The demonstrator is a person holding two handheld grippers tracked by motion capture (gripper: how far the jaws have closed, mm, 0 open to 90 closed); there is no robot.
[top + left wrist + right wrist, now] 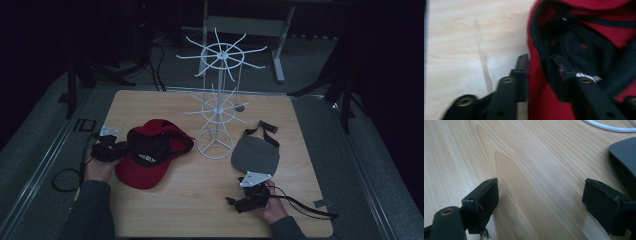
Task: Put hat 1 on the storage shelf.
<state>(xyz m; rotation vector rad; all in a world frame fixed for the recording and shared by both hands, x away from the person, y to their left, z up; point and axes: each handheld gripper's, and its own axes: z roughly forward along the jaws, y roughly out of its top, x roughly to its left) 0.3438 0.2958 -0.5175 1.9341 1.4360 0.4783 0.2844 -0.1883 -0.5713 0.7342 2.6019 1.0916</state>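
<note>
Left gripper: jaws spread astride red cap rim, positioned for pinching | Right gripper: jaws spread, nothing held, beside grey cap | White rack: unloaded, between caps.

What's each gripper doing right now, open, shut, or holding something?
Left gripper: open, jaws astride the red cap's edge, not yet closed.
Right gripper: open, holding nothing, over bare table.

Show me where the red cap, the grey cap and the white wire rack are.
red cap (145, 172), high view, on its red brim.
grey cap (255, 156), high view, middle of its crown.
white wire rack (215, 143), high view, on its round base.
</note>
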